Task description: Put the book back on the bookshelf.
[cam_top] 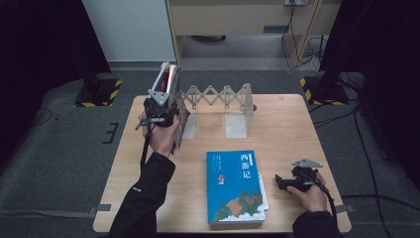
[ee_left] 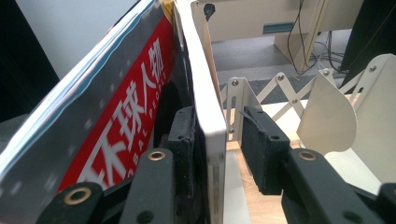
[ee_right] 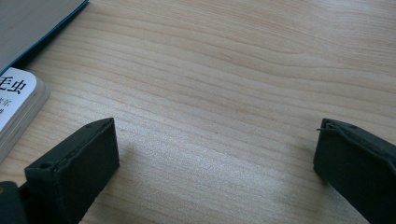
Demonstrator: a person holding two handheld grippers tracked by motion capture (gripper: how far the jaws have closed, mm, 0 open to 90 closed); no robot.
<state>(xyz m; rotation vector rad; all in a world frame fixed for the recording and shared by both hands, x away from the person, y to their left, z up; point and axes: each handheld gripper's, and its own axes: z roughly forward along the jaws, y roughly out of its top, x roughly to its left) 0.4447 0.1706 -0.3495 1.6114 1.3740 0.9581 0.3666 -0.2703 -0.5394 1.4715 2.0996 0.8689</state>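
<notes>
Left gripper: I have my left gripper [cam_top: 161,106] up at the left end of the expandable book rack [cam_top: 218,96], pointing away from me along the standing books.
Left jaws: in the left gripper view they stand partly spread around the lower edge of the white-edged book [ee_left: 205,116]. The left pad lies against or just beside its cover; the right pad stands clear of it, with a gap of tabletop between. I see no pinch.
Standing books: the white-edged book and a magazine with a red cover strip [ee_left: 126,126] lean together, tilted to my gripper's left. The magazine sits outside the left jaw, touching the book.
Rack: its cream divider plates [ee_left: 327,116] stand just to the right of my right jaw, joined by the scissor lattice behind.
Right gripper: my right gripper [cam_top: 292,181] rests low on the table [ee_right: 233,70] near its right front corner, pointing left toward the flat book.
Right jaws: spread wide in the right gripper view, bare wood between them.
Blue book [cam_top: 235,186]: it lies flat just ahead of my right gripper, on top of another book whose rounded white corner [ee_right: 16,100] shows near my left jaw, apart from it.
</notes>
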